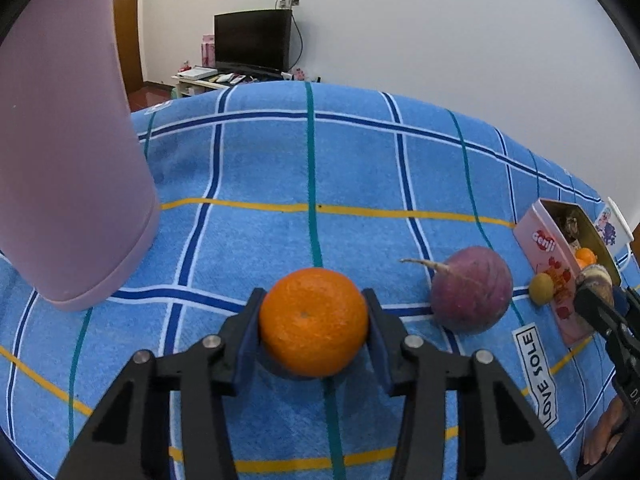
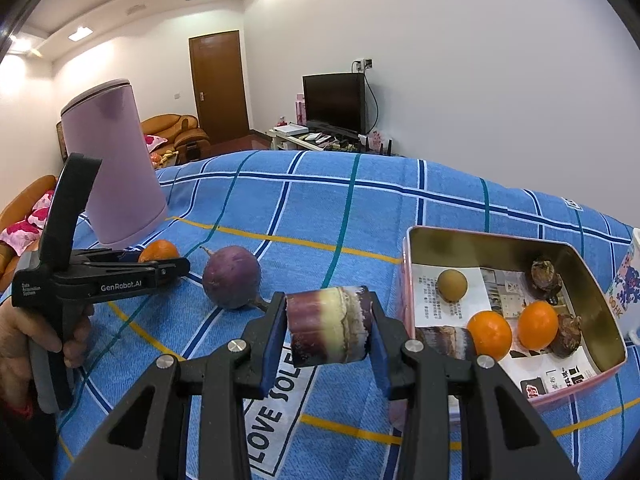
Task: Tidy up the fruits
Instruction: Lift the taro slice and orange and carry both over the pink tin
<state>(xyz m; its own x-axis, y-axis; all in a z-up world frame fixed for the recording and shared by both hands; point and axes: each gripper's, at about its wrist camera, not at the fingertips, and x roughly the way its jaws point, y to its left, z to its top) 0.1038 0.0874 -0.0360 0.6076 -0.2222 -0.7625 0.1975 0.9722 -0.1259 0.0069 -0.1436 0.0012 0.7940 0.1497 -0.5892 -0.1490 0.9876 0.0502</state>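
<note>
Two grippers at work over a blue checked cloth (image 1: 248,168). Left gripper (image 1: 313,322) low over the cloth, blue pads against both sides of an orange (image 1: 313,322), jaws narrowed onto it; orange seemingly resting on the cloth, near the middle of the near edge in the left wrist view. Right gripper (image 2: 329,330) clamped on a short purple-and-cream sugarcane piece (image 2: 328,326), pads pressing its two cut ends, piece lifted clear of the cloth and just left of the tin.

Purple round root (image 1: 472,290) with a thin tail lying on the cloth, right of the held orange and apart from it. Pink tin box (image 2: 412,280) open at the right, its near left corner beside the right gripper. Inside the tin: two oranges (image 2: 490,334) side by side near the front, a small brown round fruit (image 2: 452,285) toward the far left, two dark rough bulbs (image 2: 544,274) along the right side, another sugarcane piece (image 2: 444,340) at the near left, printed paper lining the bottom. Small yellowish fruit (image 1: 541,289) visible just outside the tin's left wall in the left wrist view.

Tall pink kettle (image 2: 114,164) upright at the far left of the cloth, well apart from the tin. White label reading LOVE SOLE (image 1: 536,374) sewn on the cloth between root and tin. Bare hand (image 2: 24,344) gripping the left tool's handle at the left edge of the right wrist view. Dark television (image 2: 334,100) and wooden door (image 2: 216,84) far behind.
</note>
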